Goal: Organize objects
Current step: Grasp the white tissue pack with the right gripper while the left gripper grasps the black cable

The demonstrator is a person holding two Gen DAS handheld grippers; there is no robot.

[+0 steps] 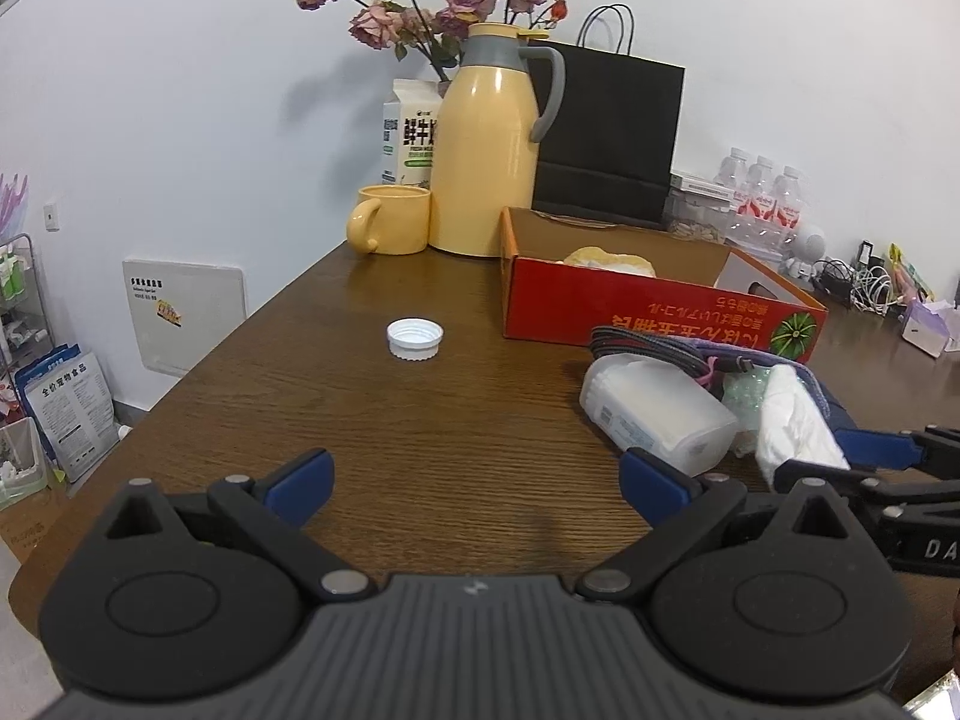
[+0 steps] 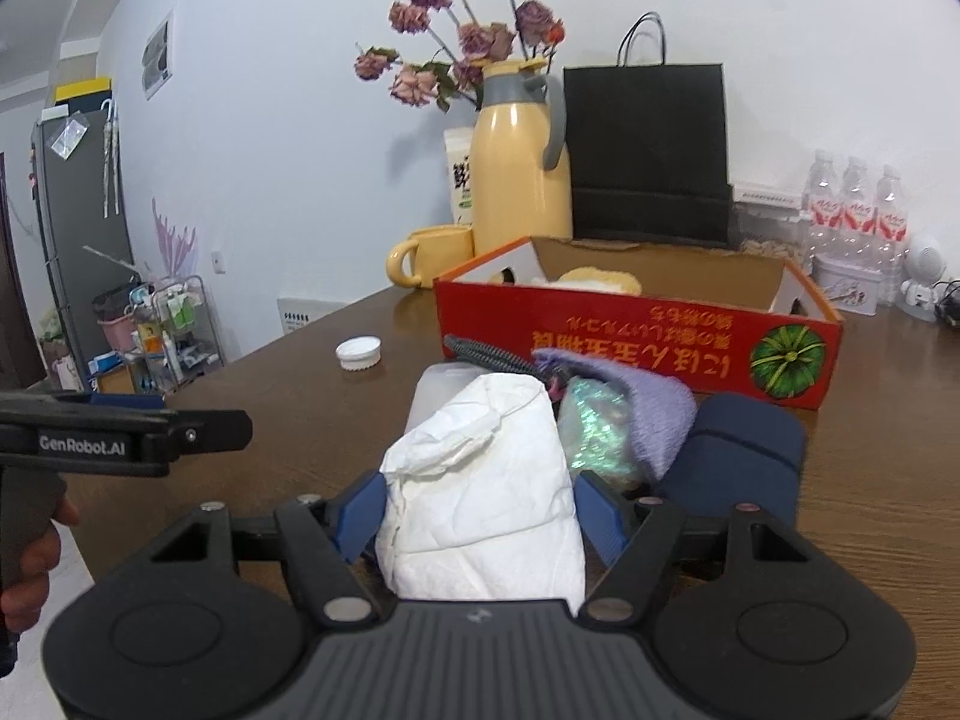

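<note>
In the right wrist view my right gripper [image 2: 480,495] is shut on a white tissue pack [image 2: 480,468], its blue pads pressing both sides. Behind the pack lie a clear plastic box [image 1: 654,414], iridescent wrap [image 2: 594,432], a purple cloth [image 2: 651,414], a braided cable [image 2: 486,354] and a navy case [image 2: 744,450]. A red cardboard box [image 2: 600,333] stands open beyond them with something yellow inside. A white bottle cap [image 1: 414,338] lies alone on the wooden table [image 1: 420,432]. My left gripper [image 1: 474,471] is open over bare wood with nothing between its fingers.
At the back stand a yellow thermos [image 1: 489,150], a yellow mug [image 1: 393,219], a milk carton [image 1: 408,132], dried roses and a black paper bag [image 1: 612,132]. Water bottles [image 2: 858,216] line the far right. The table's edge runs diagonally on the left.
</note>
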